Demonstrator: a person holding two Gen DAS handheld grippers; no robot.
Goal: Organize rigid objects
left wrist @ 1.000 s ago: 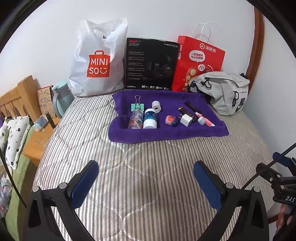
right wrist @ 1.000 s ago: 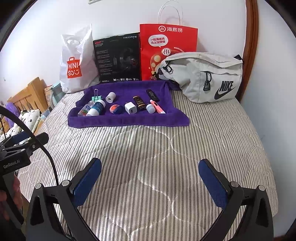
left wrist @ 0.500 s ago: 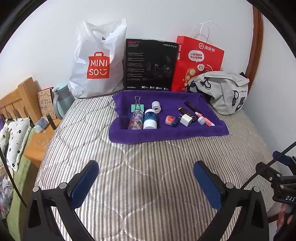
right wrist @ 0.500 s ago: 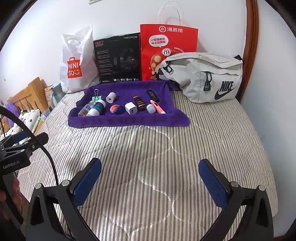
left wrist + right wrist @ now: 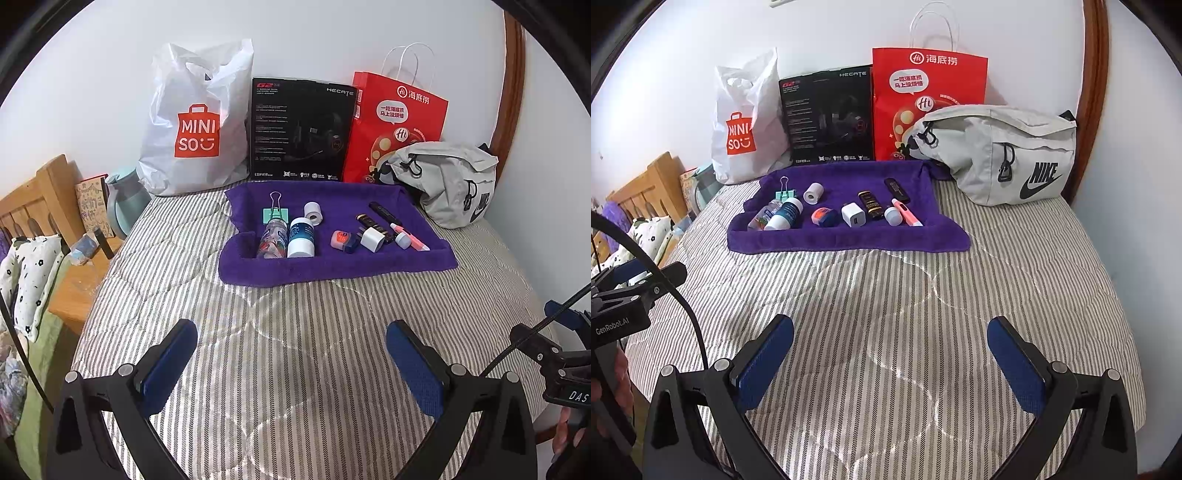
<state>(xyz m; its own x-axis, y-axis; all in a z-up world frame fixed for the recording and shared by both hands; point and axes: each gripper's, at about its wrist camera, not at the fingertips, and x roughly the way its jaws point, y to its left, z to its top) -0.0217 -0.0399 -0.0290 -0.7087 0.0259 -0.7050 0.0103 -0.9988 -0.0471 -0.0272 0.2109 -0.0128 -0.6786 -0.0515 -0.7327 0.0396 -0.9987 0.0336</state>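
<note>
Hazard noted: my left tongs [image 5: 291,354] and right tongs [image 5: 890,354], both apart and empty, may nudge the round white-capped bottle [image 5: 785,215] at 11 o'clock on the soft purple towel [image 5: 849,240], rolling it into neighbours.

Each gripper has a black plastic frame with triangular cut-outs and two fingers faced with blue textured pads. Left gripper [image 5: 291,363]: pads [image 5: 168,367] are rectangular; a silver screw sits at each finger pivot. Right gripper [image 5: 890,363]: same construction, pads [image 5: 1015,363] blue, silver screws at the joints. A black cable curves past each unit. Seen from the opposite camera, the left body reads "GenRobot.AI" in white; the right shows "DAS".
</note>
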